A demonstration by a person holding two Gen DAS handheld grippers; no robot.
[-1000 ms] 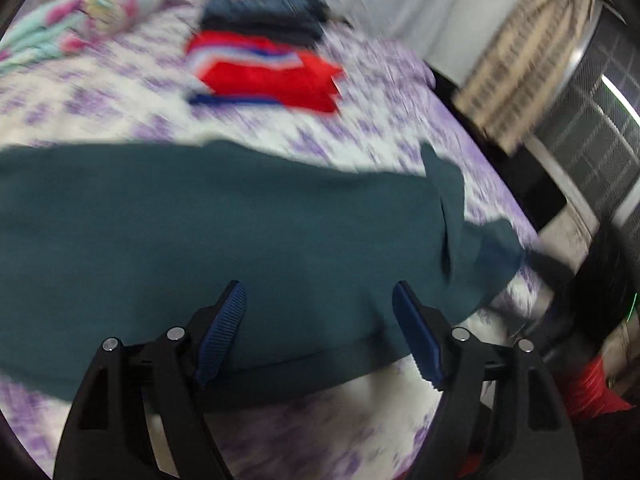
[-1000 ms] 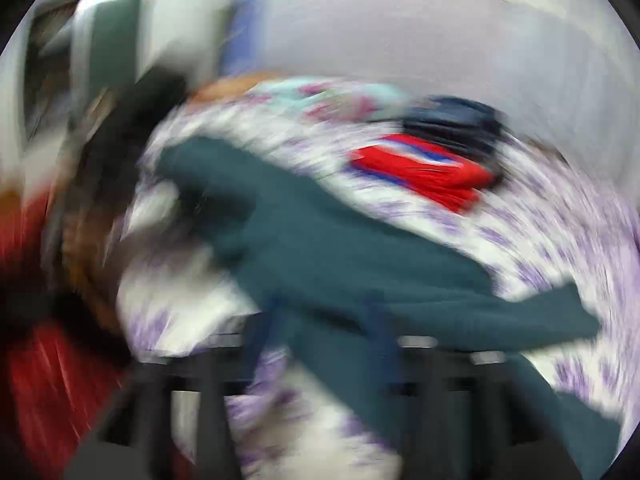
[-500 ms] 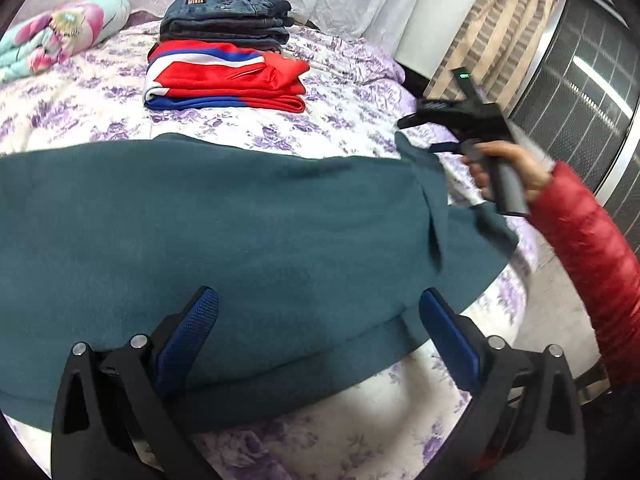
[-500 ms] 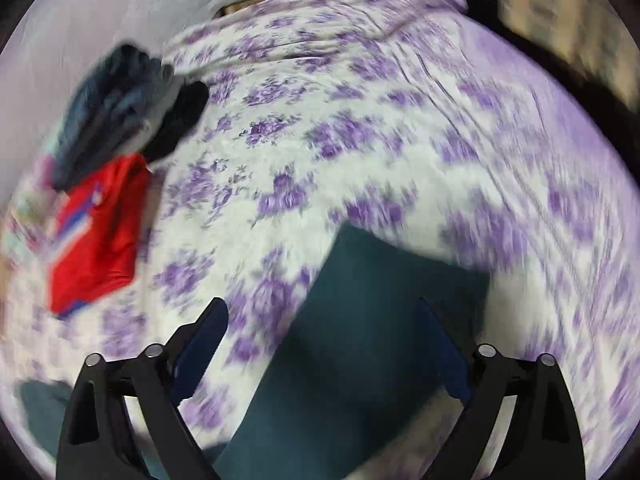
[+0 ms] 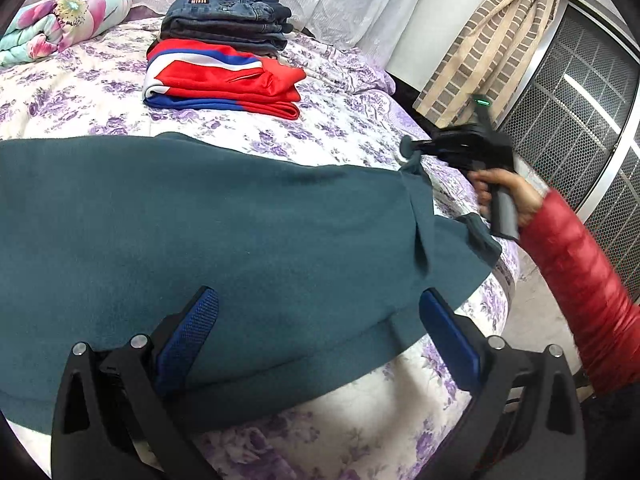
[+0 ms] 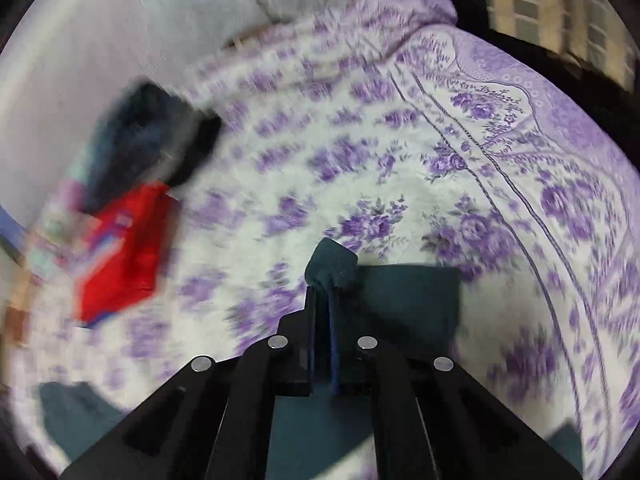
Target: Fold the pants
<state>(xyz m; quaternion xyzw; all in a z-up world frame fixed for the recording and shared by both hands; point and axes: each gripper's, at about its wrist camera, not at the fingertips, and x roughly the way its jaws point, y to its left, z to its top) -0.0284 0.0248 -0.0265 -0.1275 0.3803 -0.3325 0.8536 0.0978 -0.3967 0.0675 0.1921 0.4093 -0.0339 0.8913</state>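
Note:
The dark teal pants (image 5: 224, 232) lie spread across the bed with the purple-flowered sheet (image 5: 344, 132). My left gripper (image 5: 316, 320) is open, its blue pads hovering over the near edge of the pants. My right gripper (image 6: 325, 284) is shut on a far corner of the teal pants (image 6: 332, 264); a bunch of cloth sticks out past its tips. In the left wrist view the right gripper (image 5: 412, 151) pinches that corner at the right end of the pants, held by a hand in a red sleeve.
A folded red, white and blue garment (image 5: 224, 80) and folded jeans (image 5: 228, 16) lie at the back of the bed. A floral pillow (image 5: 64, 20) is at the far left. A striped curtain (image 5: 492, 40) and metal mesh (image 5: 580, 112) stand right of the bed.
My right gripper was open over the pants corner half a second ago and has closed on it. My left gripper stays open and has barely moved.

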